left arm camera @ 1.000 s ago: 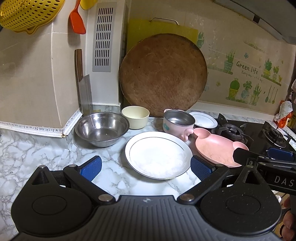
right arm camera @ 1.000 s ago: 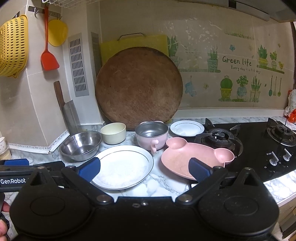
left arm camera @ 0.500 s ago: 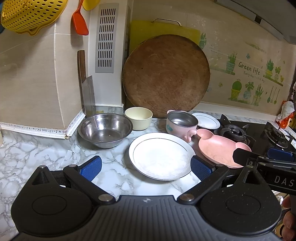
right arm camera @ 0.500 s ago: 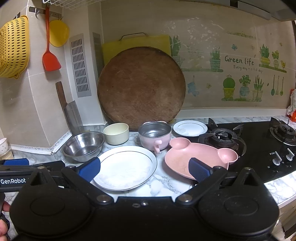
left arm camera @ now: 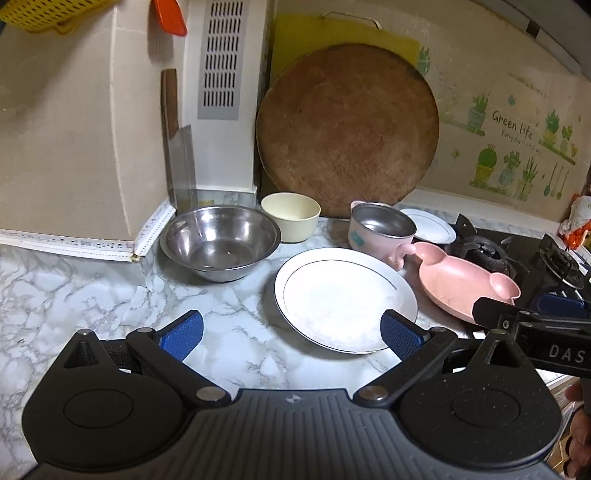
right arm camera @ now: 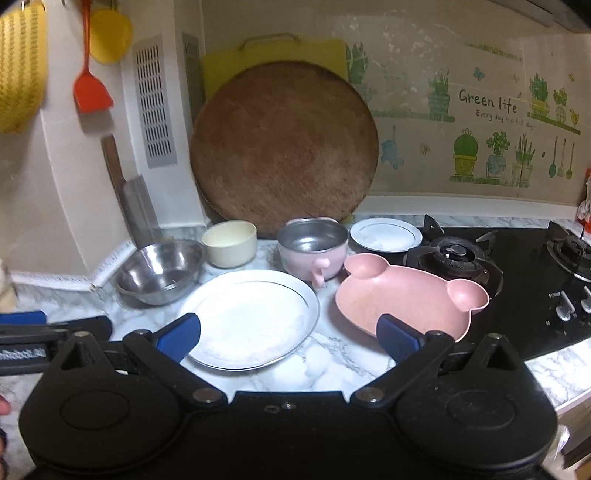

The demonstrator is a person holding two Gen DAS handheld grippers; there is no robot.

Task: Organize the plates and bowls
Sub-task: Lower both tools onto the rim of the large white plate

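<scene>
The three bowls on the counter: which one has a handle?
The pink bowl with the steel inside; a pink handle sticks out toward the camera. The steel bowl and cream bowl have none.

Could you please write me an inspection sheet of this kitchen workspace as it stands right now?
Surface: marble counter, with a black hob at its right end.
Job's things: steel bowl, cream bowl, pink cup with a steel liner, big white plate, small white plate, pink bear plate; all separate, none stacked.
Clutter: cleaver leaning in the corner, round board against the wall, yellow board behind it.
Grippers: left gripper open, empty; right gripper open, empty; both above the counter's near edge.
Cables: nothing seen.
Surroundings: orange spatula and yellow colander hanging, wall vent, plant decal.
</scene>
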